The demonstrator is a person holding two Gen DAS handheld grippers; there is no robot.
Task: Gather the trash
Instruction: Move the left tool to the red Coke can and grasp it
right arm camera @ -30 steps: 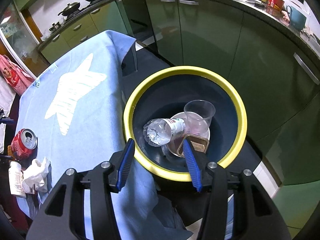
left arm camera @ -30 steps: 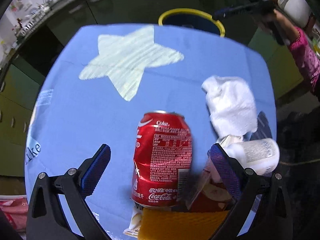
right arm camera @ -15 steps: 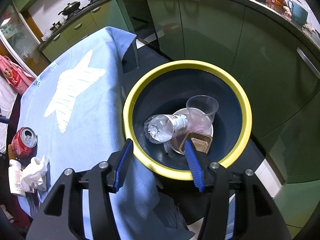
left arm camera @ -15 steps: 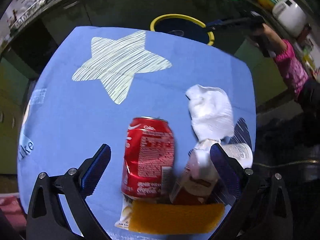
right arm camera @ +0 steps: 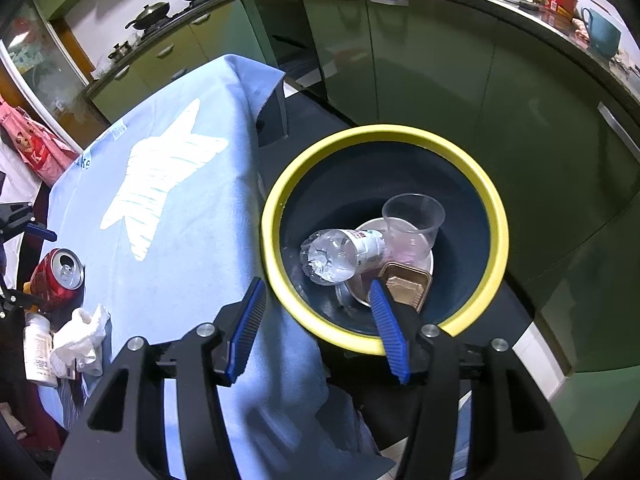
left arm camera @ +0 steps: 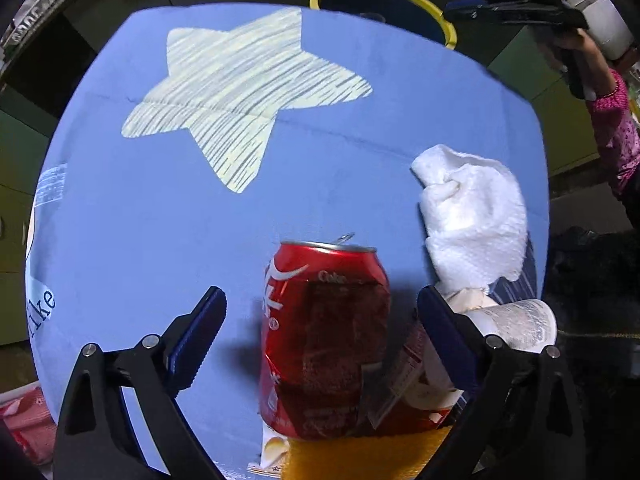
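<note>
A dented red Coke can (left arm camera: 324,340) lies on the blue star tablecloth (left arm camera: 160,220). My left gripper (left arm camera: 320,296) points down over it, open, with one finger on each side of the can and neither pad touching it. A crumpled white tissue (left arm camera: 472,220) and a small white bottle (left arm camera: 516,322) lie just right of the can, and a snack carton (left arm camera: 420,396) is under the right finger. My right gripper (right arm camera: 316,285) hangs open and empty over the yellow-rimmed bin (right arm camera: 496,248). The bin holds a plastic bottle (right arm camera: 340,252), a clear cup (right arm camera: 412,220) and a foil tray (right arm camera: 406,286).
The bin stands on the floor past the table's far edge, with green kitchen cabinets (right arm camera: 440,80) behind it. An orange-yellow object (left arm camera: 360,456) sits at the near table edge below the can. A pink-sleeved arm (left arm camera: 612,132) reaches in at the right.
My left gripper has shifted and come lower over the can, which now looks larger between its fingers. The right gripper has stayed over the bin.
</note>
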